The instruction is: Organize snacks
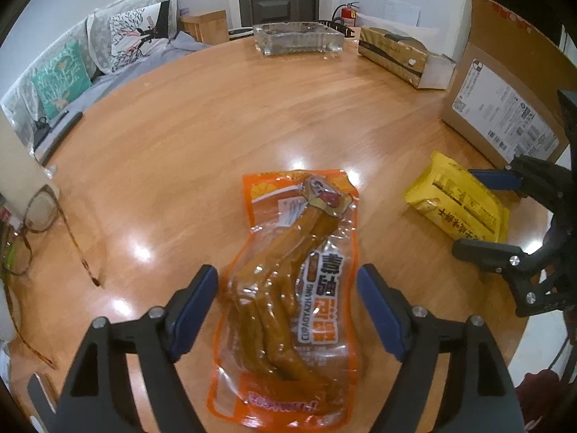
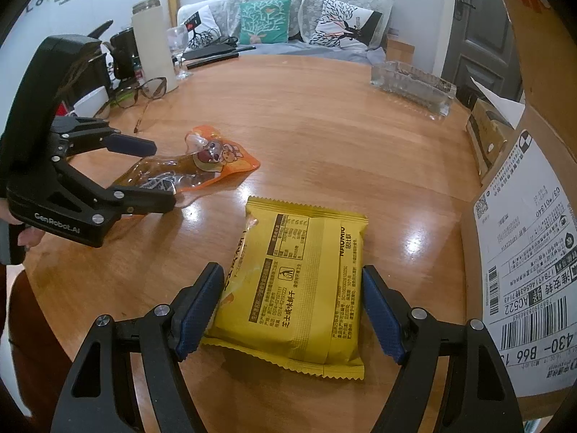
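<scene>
An orange clear snack pouch [image 1: 292,288] lies flat on the wooden table [image 1: 216,126]. My left gripper [image 1: 288,306] is open, its blue pads on either side of the pouch's middle with small gaps. A yellow snack packet [image 2: 299,288] lies flat to the right. My right gripper [image 2: 290,306] is open and straddles the packet; the left pad looks close to or against its edge. In the left wrist view the packet [image 1: 458,198] sits between the right gripper's fingers [image 1: 483,245]. In the right wrist view the left gripper [image 2: 151,176] straddles the pouch [image 2: 202,166].
A cardboard box [image 1: 505,101] with a shipping label stands at the right edge [image 2: 523,252]. A glass tray [image 1: 297,38] and a gold carton [image 1: 400,57] sit at the far side. Glasses [image 2: 144,93], a flask [image 2: 153,43] and a wine glass [image 2: 178,50] stand at the left.
</scene>
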Demonstrator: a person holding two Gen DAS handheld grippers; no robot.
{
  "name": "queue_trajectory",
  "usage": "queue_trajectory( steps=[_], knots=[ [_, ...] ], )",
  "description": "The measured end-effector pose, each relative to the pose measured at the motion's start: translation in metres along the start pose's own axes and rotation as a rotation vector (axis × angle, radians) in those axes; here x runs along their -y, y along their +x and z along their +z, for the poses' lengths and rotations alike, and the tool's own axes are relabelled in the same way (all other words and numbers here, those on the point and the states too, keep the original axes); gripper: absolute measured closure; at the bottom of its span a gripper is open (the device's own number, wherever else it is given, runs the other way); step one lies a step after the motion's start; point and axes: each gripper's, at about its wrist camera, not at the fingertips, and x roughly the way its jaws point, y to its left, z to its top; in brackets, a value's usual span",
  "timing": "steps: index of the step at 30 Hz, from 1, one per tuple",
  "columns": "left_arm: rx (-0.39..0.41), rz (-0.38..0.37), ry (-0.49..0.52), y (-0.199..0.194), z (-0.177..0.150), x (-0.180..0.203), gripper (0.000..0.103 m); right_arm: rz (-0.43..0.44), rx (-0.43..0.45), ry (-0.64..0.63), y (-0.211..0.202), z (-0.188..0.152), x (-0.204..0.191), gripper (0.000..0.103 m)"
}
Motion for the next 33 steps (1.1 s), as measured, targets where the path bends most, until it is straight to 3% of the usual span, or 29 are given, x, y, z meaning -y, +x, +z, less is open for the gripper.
queue_trajectory(
  steps=[6, 8, 12, 16, 22, 29, 33],
  knots=[
    [0.025, -0.003, -0.037, -0.006, -0.001, -0.003, 0.052, 0.003, 0.002, 0.000, 0.000, 0.000, 0.000, 0.028],
    [0.026, -0.001, -0.046, -0.007, -0.001, -0.004, 0.055, -0.011, 0.008, -0.008, 0.000, 0.000, -0.001, 0.033],
    [0.022, -0.003, -0.042, -0.008, -0.001, -0.001, 0.054, -0.008, -0.003, -0.005, 0.001, 0.003, 0.000, 0.035],
    [0.008, 0.006, -0.024, -0.003, -0.001, 0.005, 0.040, 0.000, -0.003, -0.015, 0.001, 0.003, -0.001, 0.035],
    [0.016, 0.022, -0.024, 0.001, 0.001, 0.014, 0.031, 0.001, 0.000, -0.017, 0.001, 0.002, -0.002, 0.035],
    [0.017, 0.034, -0.053, 0.008, 0.010, 0.016, 0.026, 0.008, 0.006, -0.023, 0.001, 0.001, 0.001, 0.035],
    [0.019, 0.037, -0.045, 0.009, 0.012, 0.018, 0.032, 0.009, 0.007, -0.023, 0.001, 0.001, 0.002, 0.035]
  ],
)
